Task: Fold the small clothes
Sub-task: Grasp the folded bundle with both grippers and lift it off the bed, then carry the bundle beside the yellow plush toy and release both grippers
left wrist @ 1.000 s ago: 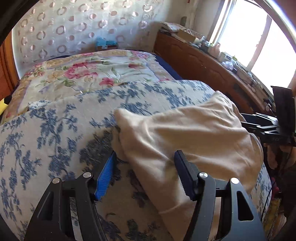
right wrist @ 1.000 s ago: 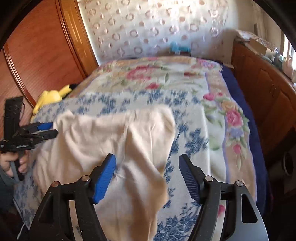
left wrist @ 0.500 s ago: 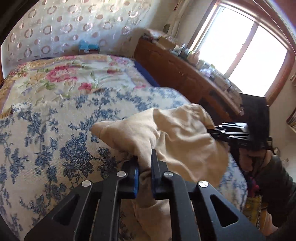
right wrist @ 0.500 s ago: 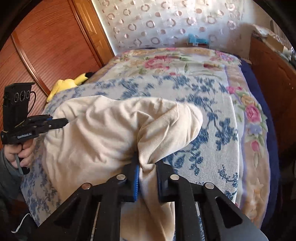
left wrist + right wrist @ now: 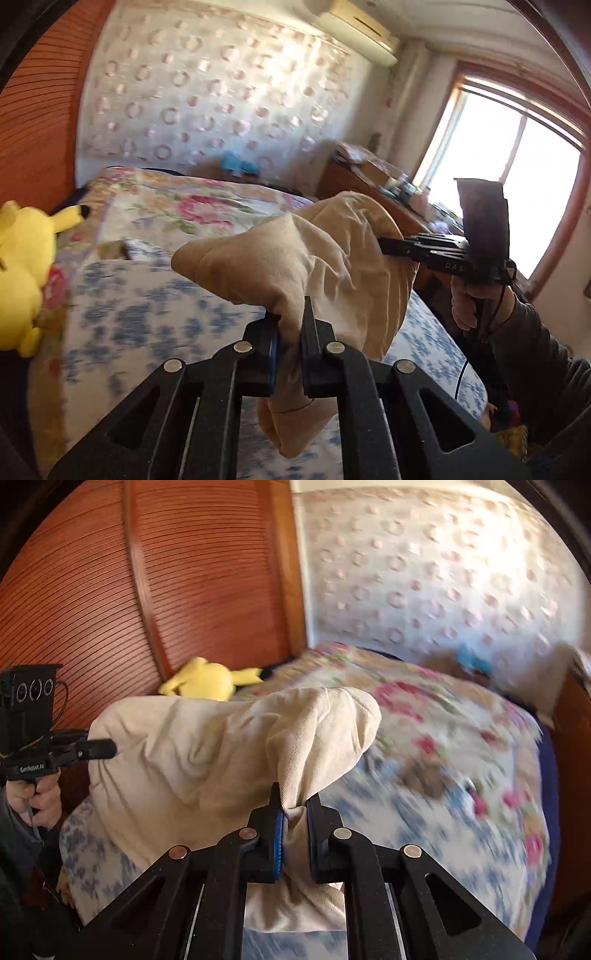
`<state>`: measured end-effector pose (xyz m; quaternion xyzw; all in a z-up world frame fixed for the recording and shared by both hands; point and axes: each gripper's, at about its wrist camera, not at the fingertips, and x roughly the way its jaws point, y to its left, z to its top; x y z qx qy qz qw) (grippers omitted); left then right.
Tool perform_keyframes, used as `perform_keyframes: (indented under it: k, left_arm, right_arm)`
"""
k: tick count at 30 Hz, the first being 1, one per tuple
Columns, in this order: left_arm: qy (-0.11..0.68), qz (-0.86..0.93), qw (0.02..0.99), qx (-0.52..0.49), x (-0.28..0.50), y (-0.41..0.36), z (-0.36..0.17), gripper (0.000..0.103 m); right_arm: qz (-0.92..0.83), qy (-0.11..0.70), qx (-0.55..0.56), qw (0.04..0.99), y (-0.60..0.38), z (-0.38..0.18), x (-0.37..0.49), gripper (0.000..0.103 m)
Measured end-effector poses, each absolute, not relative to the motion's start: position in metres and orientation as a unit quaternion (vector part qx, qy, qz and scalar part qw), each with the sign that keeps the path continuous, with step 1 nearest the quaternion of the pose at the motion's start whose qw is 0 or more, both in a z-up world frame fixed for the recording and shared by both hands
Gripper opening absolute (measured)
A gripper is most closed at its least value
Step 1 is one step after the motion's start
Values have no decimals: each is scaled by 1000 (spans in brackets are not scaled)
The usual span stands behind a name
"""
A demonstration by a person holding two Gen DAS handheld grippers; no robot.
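A beige garment (image 5: 295,258) hangs lifted off the bed, bunched and stretched between both grippers. My left gripper (image 5: 290,317) is shut on one pinched corner, with a loose end drooping below its jaws. In the right wrist view my right gripper (image 5: 293,794) has another fold of the beige garment (image 5: 203,753) between its pads, and its jaws are closing on it. Each view shows the other tool at the cloth's far side: the right gripper (image 5: 384,243) and the left gripper (image 5: 110,748), each held in a hand.
The bed (image 5: 147,314) has a blue floral cover, with a pink floral quilt (image 5: 424,701) behind. A yellow plush toy (image 5: 207,681) lies by the ribbed wooden panel (image 5: 110,590). A cluttered wooden dresser (image 5: 351,177) runs under the window.
Both grippers went from open over the flat garment to shut on its edges. They then rose and lifted the garment off the bed, and both views tilted up.
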<state>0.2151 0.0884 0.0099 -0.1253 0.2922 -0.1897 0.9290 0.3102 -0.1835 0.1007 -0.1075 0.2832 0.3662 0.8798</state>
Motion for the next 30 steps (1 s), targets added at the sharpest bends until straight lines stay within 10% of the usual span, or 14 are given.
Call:
perform_keyframes:
  k: [23,30]
  left_arm:
    - [329,-16,920,-211,224,243,-96,10]
    - [320,5,932,-172,208,240,-86,48]
  right_arm:
    - [444,307,-248,805,137,35,499,8]
    - [385,297,-220,846,135,38,492,49]
